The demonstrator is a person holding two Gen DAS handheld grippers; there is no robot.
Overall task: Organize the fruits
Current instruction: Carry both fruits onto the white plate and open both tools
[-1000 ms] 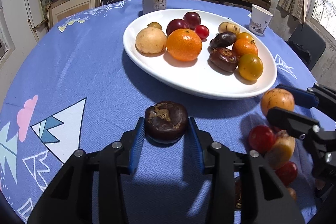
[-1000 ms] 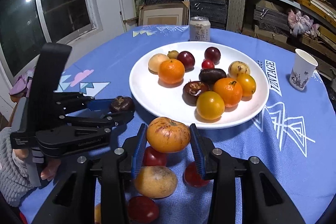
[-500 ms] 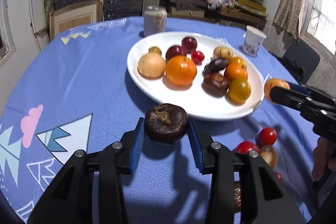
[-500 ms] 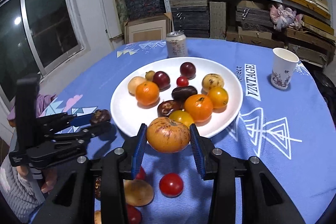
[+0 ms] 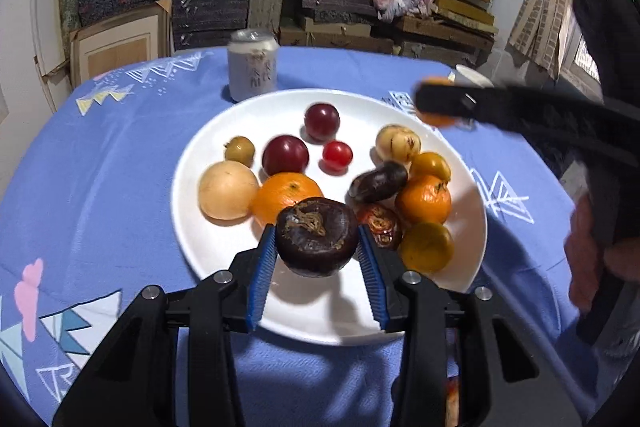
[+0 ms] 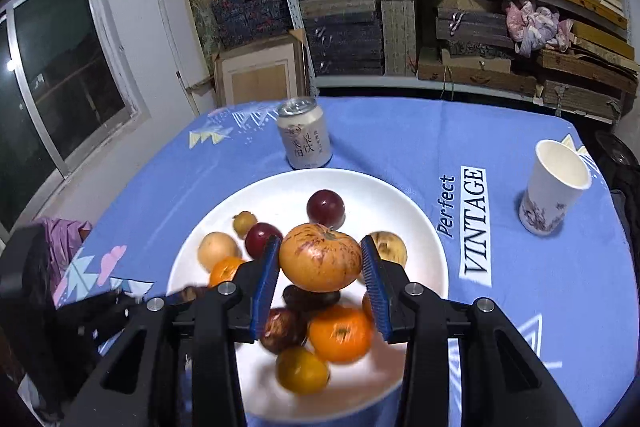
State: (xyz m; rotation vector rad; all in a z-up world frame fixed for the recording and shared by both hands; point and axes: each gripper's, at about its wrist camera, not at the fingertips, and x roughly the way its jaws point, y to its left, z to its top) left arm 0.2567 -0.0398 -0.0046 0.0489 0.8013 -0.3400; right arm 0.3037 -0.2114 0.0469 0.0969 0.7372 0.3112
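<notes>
Left tongs (image 5: 317, 255) clench a dark fruit (image 5: 317, 235) over the plate's (image 5: 320, 319) near part; right tongs (image 6: 320, 273) grip an orange fruit (image 6: 320, 255) above the pile just ahead. Dropped there, either could likely roll off the crowded plate onto the bench (image 6: 520, 287).

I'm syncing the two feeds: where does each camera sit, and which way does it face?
Left wrist: on the left gripper, looking down its jaws at the dark fruit over the plate.
Right wrist: on the right gripper, its jaws holding the orange fruit.
Shared: plate, can, cup.
</notes>
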